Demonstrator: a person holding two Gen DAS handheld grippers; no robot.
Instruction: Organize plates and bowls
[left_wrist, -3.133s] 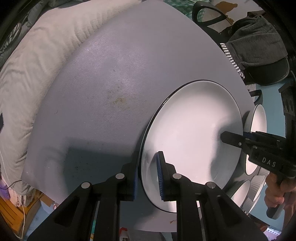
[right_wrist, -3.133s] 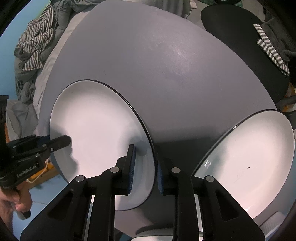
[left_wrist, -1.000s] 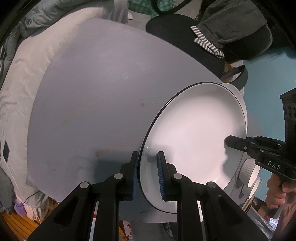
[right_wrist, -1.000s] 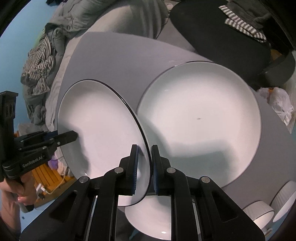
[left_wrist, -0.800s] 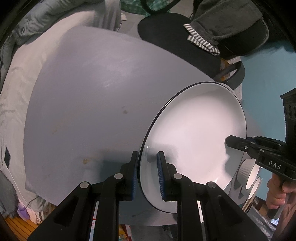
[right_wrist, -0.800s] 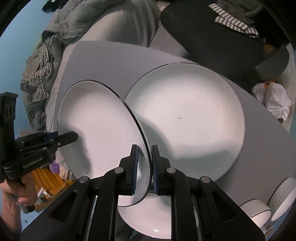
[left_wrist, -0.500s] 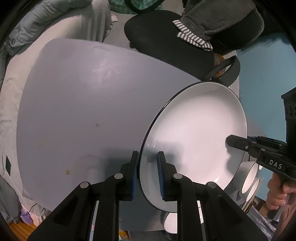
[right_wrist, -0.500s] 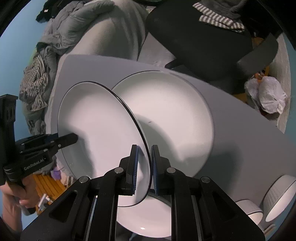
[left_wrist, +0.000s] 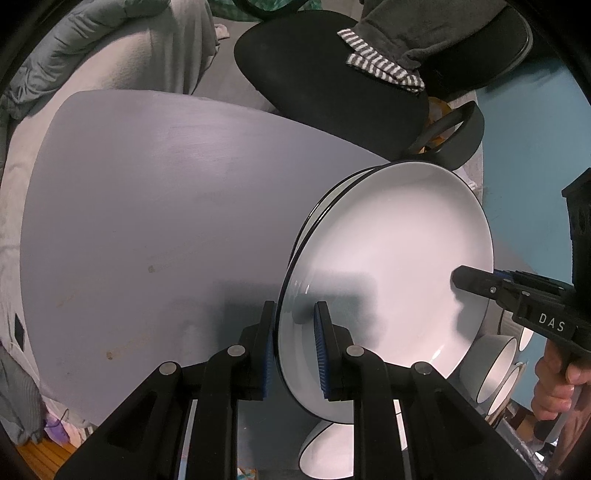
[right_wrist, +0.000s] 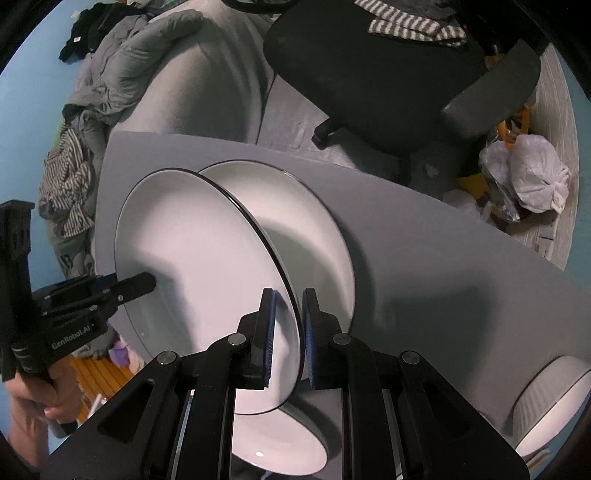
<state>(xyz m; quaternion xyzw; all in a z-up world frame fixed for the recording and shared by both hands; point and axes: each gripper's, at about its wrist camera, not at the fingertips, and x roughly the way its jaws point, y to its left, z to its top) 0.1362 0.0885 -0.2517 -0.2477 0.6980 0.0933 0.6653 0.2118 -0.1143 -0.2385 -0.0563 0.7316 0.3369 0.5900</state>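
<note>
Both grippers clamp the raised plate (left_wrist: 399, 258); only the right wrist view shows the whole second plate (right_wrist: 306, 236) beneath.

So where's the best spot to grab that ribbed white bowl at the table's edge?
By its rim: the ribbed bowl sits upright with its mouth open, so come from above, one finger inside the wall, one outside. Its rounded sides look too wide to span.
</note>
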